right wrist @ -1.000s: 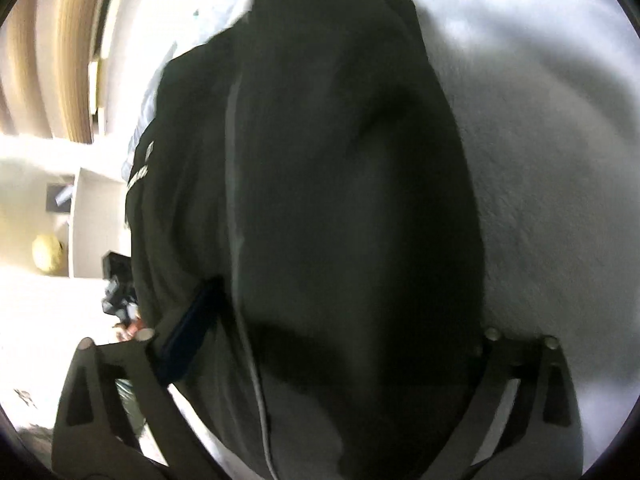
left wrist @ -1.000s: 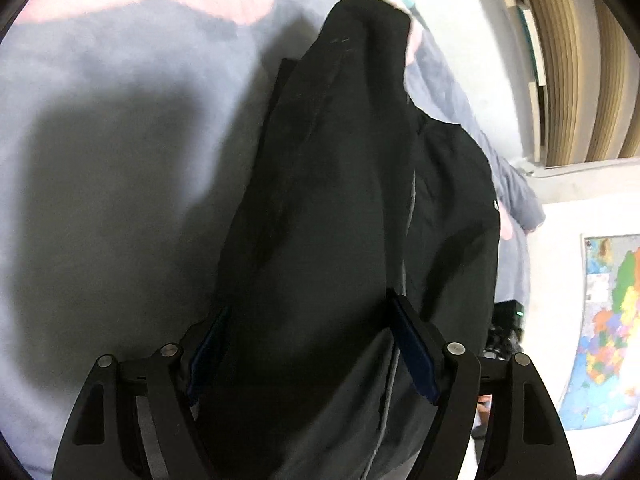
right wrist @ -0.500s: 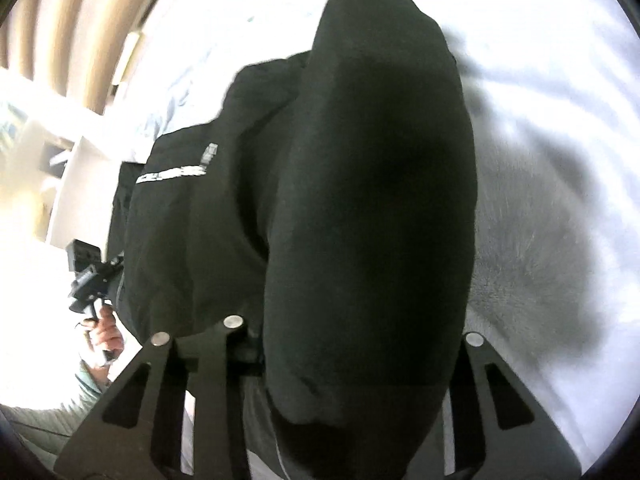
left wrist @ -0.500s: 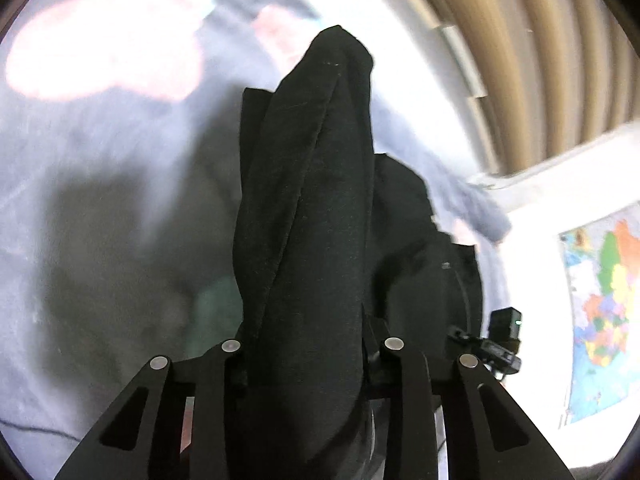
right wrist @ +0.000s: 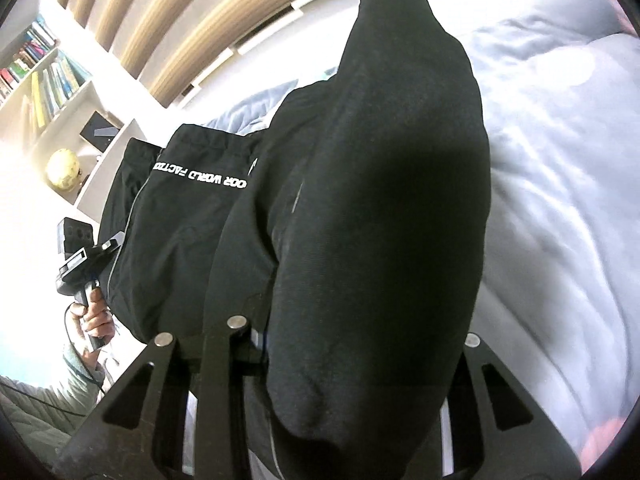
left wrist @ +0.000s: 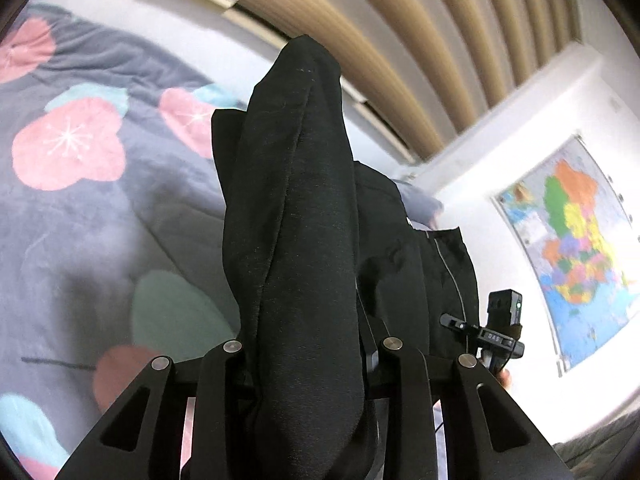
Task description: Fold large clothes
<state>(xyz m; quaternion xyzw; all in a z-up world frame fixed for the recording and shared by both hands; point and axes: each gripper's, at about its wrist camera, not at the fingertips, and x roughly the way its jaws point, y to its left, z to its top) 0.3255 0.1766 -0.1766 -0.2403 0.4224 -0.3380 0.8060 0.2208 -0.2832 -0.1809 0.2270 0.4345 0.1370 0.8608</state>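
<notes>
A large black garment (left wrist: 296, 216) with white lettering (right wrist: 200, 176) hangs between both grippers above a bed. My left gripper (left wrist: 308, 364) is shut on a bunched black fold that drapes over its fingers and rises in front of the camera. My right gripper (right wrist: 352, 344) is shut on another thick fold (right wrist: 384, 200); the cloth hides its fingertips. The rest of the garment hangs slack between the two. Each wrist view shows the other hand-held gripper, the right one in the left view (left wrist: 500, 328) and the left one in the right view (right wrist: 84, 264).
A grey bedspread with pink, teal and green flowers (left wrist: 80, 208) lies below, pale in the right wrist view (right wrist: 560, 184). A wooden slatted headboard wall (left wrist: 400, 40) stands behind. A map (left wrist: 576, 248) hangs on the wall. A bookshelf with a globe (right wrist: 62, 168) stands beside the bed.
Both grippers closed on the cloth and lifted it off the bed. The views tilted up from the bedspread toward the wall, and the garment now hangs between them.
</notes>
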